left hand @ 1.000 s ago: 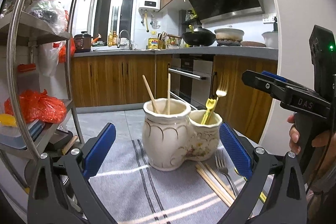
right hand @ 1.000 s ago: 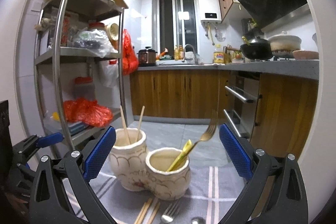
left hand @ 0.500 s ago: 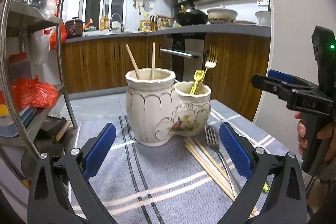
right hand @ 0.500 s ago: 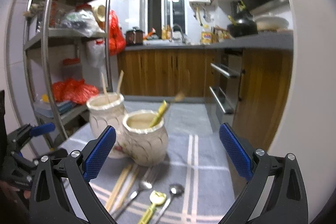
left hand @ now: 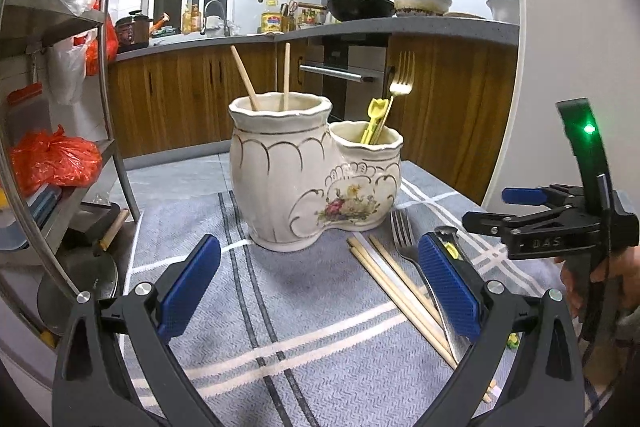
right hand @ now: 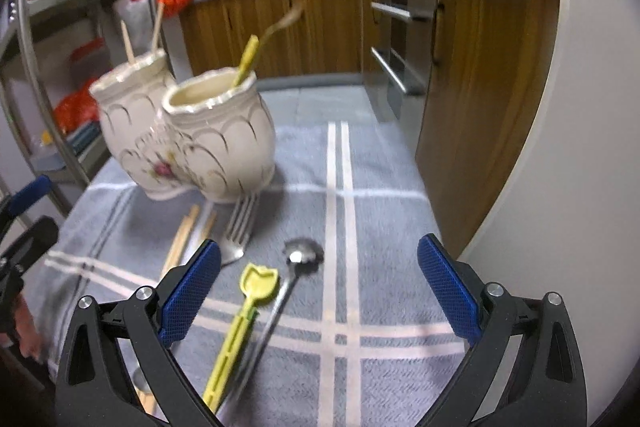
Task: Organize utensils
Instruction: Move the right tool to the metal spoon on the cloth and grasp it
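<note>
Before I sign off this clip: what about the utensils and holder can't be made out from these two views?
- Loose silver fork: in the left wrist view its handle runs behind the left gripper's right finger pad.
- Chopsticks on the cloth: in the right wrist view their lower ends are hidden by the right gripper frame.
- Ceramic holder: motion-blurred in the right wrist view, so its painted pattern is unreadable there.
- Holder interior: hidden by its rims in both views.

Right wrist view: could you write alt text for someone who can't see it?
An open hand-held gripper hovers over a grey striped cloth where a yellow utensil, metal spoon, fork and chopsticks lie loose. Behind stands a cream two-pot ceramic holder holding more utensils.
</note>
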{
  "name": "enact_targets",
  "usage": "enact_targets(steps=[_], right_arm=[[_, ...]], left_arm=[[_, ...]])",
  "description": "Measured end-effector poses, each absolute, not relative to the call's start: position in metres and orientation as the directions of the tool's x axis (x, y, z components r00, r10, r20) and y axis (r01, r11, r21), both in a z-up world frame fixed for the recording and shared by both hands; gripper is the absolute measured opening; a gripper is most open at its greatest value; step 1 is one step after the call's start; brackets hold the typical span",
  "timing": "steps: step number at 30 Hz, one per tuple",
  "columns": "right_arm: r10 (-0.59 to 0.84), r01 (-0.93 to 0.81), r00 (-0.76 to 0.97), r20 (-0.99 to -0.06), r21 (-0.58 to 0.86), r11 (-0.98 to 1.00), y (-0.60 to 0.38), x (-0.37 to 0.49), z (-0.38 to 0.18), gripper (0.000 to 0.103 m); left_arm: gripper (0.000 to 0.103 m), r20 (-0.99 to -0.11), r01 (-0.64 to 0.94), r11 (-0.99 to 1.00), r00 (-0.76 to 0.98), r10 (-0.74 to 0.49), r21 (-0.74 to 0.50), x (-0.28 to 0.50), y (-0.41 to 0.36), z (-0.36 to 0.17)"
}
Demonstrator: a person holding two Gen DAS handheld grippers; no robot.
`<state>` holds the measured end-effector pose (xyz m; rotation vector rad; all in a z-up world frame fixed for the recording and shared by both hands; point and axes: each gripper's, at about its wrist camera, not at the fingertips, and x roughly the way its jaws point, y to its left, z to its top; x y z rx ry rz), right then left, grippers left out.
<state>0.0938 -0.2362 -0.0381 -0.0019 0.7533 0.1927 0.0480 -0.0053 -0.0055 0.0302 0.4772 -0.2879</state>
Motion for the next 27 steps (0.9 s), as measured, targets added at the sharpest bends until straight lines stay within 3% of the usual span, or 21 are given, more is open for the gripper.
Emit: enact_targets(steps=[1, 5, 8, 11, 15, 27], right_arm=[[0.173, -0.179, 0.706, -0.686, 0.063, 0.982, -0.235, 0.094, -0.04, 0.091], [0.187, -0.209, 0.658, -0.73, 0.061, 0.976, -0.226, 0.098, -0.049, 0.056], [0.199, -0.225, 0.637, -0.744, 0.066, 0.972, -0.222, 0.098, -0.051, 0.038], [0.209, -0.233, 0.625, -0.752, 0.075, 0.97, -0.221, 0.099, -0.053, 0.029], [0.228, -0.24, 0.596, -0.77, 0.101, 0.966, -0.221, 0.101, -0.056, 0.023], [0.251, -0.236, 0.585, -0.771, 0.134, 0.963, -0.222, 0.118, -0.061, 0.022]], left_arm=[[0.097, -0.462, 0.283, 0.958, 0.846, -0.267, -0.038, 0.048, -0.006, -0.007], [0.097, -0.477, 0.291, 0.956, 0.837, -0.269, -0.03, 0.05, -0.01, -0.01], [0.097, -0.475, 0.296, 0.955, 0.837, -0.272, -0.025, 0.049, -0.011, -0.01], [0.097, -0.477, 0.296, 0.955, 0.836, -0.272, -0.026, 0.05, -0.011, -0.01], [0.097, -0.477, 0.294, 0.955, 0.836, -0.271, -0.027, 0.05, -0.011, -0.01], [0.097, -0.488, 0.304, 0.953, 0.83, -0.271, -0.012, 0.05, -0.015, -0.011]])
